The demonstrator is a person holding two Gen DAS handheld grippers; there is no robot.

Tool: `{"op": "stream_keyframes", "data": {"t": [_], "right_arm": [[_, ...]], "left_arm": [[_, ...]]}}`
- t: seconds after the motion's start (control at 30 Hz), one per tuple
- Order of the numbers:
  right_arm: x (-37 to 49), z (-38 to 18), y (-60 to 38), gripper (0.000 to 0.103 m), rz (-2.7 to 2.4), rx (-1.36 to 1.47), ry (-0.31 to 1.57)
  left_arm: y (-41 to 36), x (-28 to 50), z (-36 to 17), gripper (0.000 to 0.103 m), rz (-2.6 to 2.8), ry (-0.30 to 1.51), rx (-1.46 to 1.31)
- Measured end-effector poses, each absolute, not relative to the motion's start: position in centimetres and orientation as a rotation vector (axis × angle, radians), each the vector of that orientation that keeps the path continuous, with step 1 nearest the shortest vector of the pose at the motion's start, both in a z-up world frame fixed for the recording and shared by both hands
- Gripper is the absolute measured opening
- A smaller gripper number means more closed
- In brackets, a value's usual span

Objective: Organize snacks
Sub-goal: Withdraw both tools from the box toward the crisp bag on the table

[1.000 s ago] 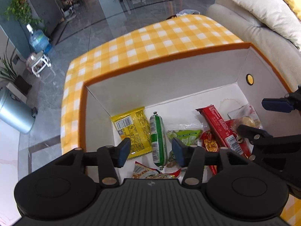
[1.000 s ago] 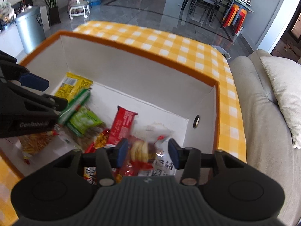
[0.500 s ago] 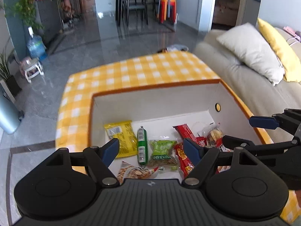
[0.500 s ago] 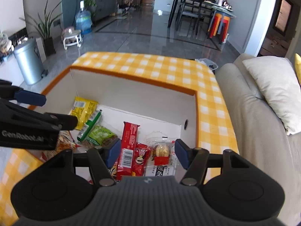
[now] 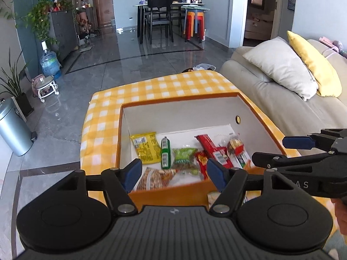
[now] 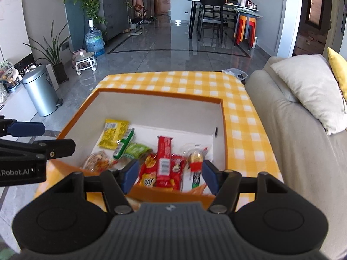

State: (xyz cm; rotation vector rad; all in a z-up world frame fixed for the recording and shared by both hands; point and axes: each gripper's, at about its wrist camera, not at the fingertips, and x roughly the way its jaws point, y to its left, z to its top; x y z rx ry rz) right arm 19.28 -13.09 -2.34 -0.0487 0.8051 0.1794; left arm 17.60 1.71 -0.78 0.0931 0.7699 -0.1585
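An orange box (image 5: 173, 98) with a white inside holds several snacks: a yellow packet (image 5: 145, 147), a green sausage stick (image 5: 165, 151), a green packet (image 5: 184, 157), a long red bar (image 5: 210, 147) and a clear pack with a round pastry (image 5: 235, 146). My left gripper (image 5: 173, 172) hovers above the box's near wall. Its jaws are closing and nothing is between them. My right gripper (image 6: 170, 173) hangs beside it over the near right part of the box (image 6: 151, 93), open and empty. Below it lie the red bar (image 6: 164, 156) and the pastry pack (image 6: 196, 158).
The box sits on a table under a yellow checked cloth (image 5: 104, 117). A beige sofa (image 5: 271, 99) with a white pillow (image 5: 282, 67) runs along the right. A metal bin (image 5: 13, 127) stands on the grey tiled floor at the left.
Both grippers have risen and drawn back from inside the box to above its near wall. Both stand wider apart than a second ago. The snacks stay in the box.
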Motion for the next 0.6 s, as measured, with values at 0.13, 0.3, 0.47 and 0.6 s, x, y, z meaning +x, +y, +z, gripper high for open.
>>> {"op": "stream_keyframes", "data": {"t": [0.13,0.3,0.47,0.6], "right_arm": [[16.8,-2.5,-13.3,0.063,0.181,-0.046,0.817],[14.0,-3.8,-14.6,0.063,0.165,-0.004,0.859],[11.7,-5.5,-15.1,0.063,0.168,0.016,0.911],[9.9,-6.5,-15.4,0.063,0.17,0.023,0.93]], "left_arm": [[1.7,15.7,-1.4,0.08,-0.147,0.789,0.081],[1.9,13.9,-2.6,0.08,-0.163,0.831,0.041],[1.9,12.4,-4.0,0.079,-0.165,0.877,-0.006],[1.8,11.5,-4.7,0.079,-0.163,0.902,-0.027]]}}
